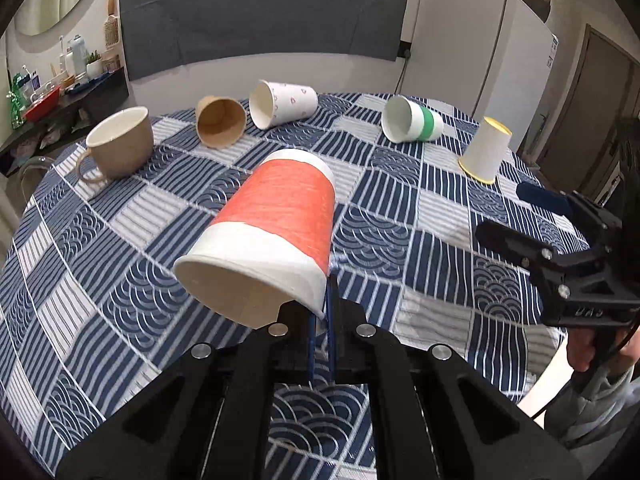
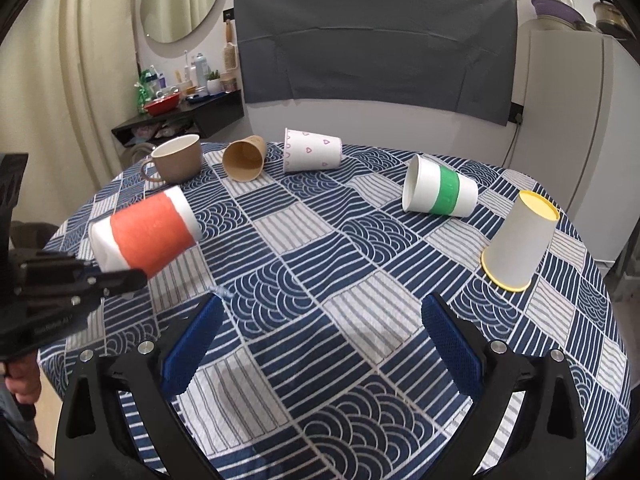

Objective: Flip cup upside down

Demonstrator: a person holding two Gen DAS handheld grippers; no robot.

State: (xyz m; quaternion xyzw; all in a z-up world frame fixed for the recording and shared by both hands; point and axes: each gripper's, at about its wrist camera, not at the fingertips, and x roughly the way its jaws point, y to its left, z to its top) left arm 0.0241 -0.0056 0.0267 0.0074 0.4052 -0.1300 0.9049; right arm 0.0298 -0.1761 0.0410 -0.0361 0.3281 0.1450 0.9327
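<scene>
Left gripper [image 1: 320,312] pinched narrow on orange cup [image 1: 276,216] rim, held tilted above tablecloth [image 1: 400,240]; right gripper [image 2: 320,344] spread wide, empty; lettering on gripper bodies unreadable.

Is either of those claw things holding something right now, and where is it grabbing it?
Yes. The left gripper pinches the orange-banded paper cup by its rim wall, lifted and tilted. The right gripper is open and holds nothing.

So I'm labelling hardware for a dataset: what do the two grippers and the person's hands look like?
Both are black plastic frames with silver bolt heads. The right gripper carries textured blue pads on its fingers; the left gripper shows thin blue pad edges. Faint lettering marks the right gripper's body, with a black cable beside the bare hand and grey sleeve.
</scene>
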